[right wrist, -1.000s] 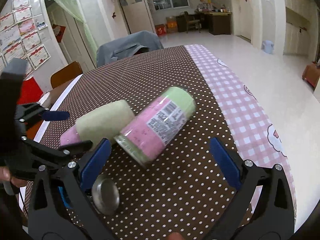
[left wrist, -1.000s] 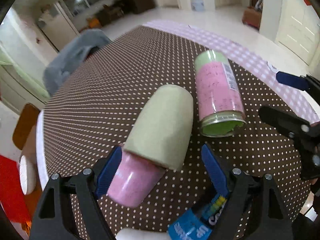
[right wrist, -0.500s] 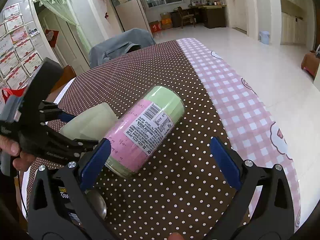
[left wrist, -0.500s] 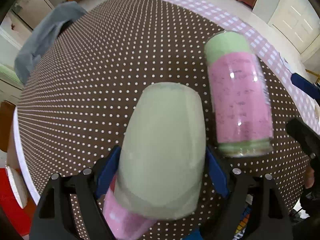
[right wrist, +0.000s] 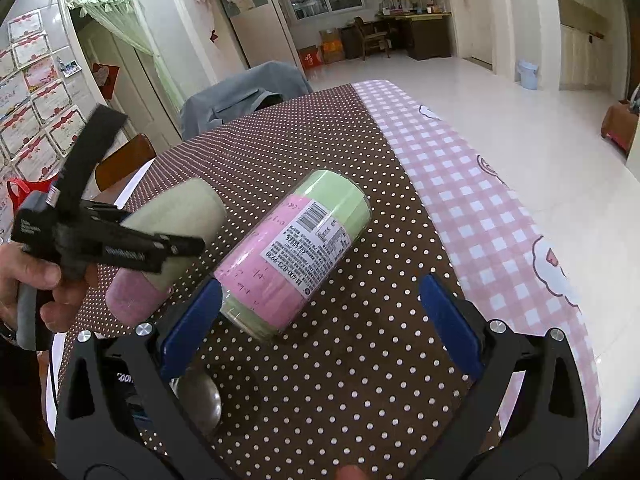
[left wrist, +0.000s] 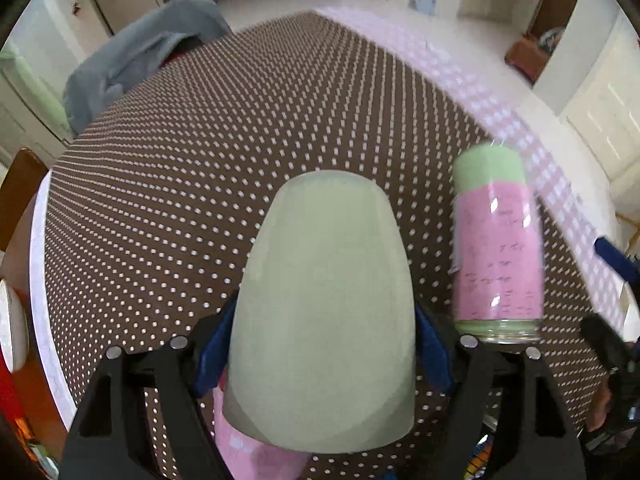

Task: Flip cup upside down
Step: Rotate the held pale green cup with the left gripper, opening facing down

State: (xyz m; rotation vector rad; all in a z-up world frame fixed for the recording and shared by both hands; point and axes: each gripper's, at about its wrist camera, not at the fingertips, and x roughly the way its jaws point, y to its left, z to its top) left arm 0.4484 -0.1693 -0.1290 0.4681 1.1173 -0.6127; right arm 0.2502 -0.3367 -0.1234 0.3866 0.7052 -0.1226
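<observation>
Since a second ago the cup (left wrist: 324, 312) has gone from lying on the dotted tablecloth (left wrist: 192, 184) into the left gripper (left wrist: 324, 356), clamped across its green body and raised, pink end nearest the camera, probably to leave room for turning. Ahead of the right gripper (right wrist: 316, 328), wide apart and empty, lies the labelled can (right wrist: 296, 248).

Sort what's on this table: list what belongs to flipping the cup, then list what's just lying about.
Belongs to the job:
- green and pink cup
- left gripper, shut on it

Lying about:
- pink-labelled can, on its side
- metal lid
- grey jacket on the chair
- right gripper, open, holding nothing
</observation>
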